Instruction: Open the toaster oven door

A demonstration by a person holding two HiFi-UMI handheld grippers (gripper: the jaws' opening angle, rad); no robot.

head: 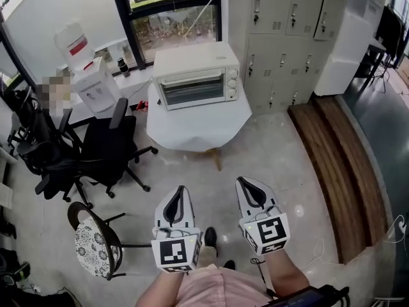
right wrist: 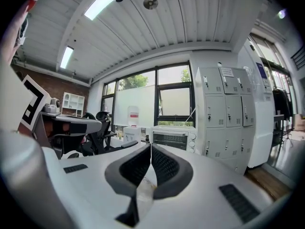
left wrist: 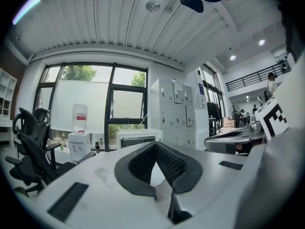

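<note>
A white toaster oven (head: 197,75) stands on a small table draped in white cloth (head: 198,128), its glass door closed with the handle along the top edge. It also shows far ahead as the toaster oven (left wrist: 138,138) and the toaster oven (right wrist: 173,137). My left gripper (head: 181,190) and right gripper (head: 243,181) hang low over the floor, well short of the table, side by side. Both sets of jaws are shut with tips touching and nothing between them, seen at the left gripper (left wrist: 155,143) and the right gripper (right wrist: 150,146).
Black office chairs (head: 105,147) stand left of the table, and a round patterned stool (head: 92,245) sits near my left. A water dispenser (head: 89,75) stands by the window. Grey lockers (head: 291,31) line the back right, with a wooden step (head: 335,171) on the right.
</note>
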